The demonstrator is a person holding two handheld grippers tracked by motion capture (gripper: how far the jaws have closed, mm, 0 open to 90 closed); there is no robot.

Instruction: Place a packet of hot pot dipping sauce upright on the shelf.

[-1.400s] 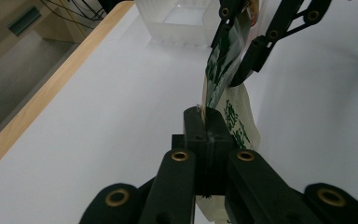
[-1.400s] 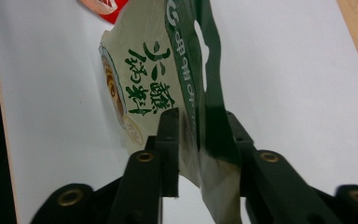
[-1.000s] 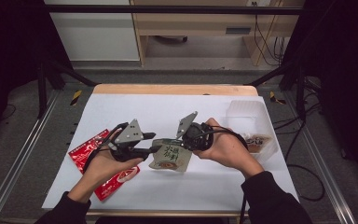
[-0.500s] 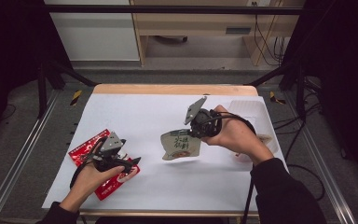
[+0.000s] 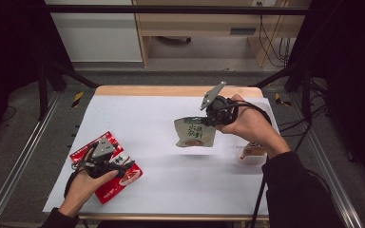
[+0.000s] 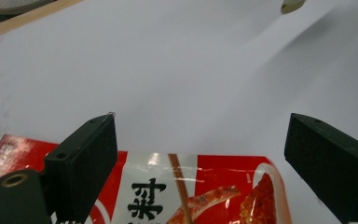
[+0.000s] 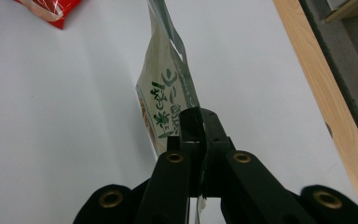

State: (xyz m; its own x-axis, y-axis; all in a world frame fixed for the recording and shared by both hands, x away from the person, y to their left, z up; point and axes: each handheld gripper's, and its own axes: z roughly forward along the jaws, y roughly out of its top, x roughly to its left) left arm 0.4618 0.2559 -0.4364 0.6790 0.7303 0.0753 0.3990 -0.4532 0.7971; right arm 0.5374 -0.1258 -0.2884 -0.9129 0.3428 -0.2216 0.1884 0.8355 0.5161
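Above the table's (image 5: pixel 161 109) right side, the right gripper (image 5: pixel 212 115) clamps the lifted green pouch (image 5: pixel 195 133); the left gripper (image 5: pixel 119 166), lowered since, gapes over red packets (image 5: pixel 119 183).

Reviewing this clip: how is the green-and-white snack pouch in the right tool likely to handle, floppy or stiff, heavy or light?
The green-and-white pouch hangs off the table, pinched by one edge in the right tool, so it is probably light. Seen from the right gripper view it bends along its length, suggesting thin, floppy film. Its glossy surface may be slippery.
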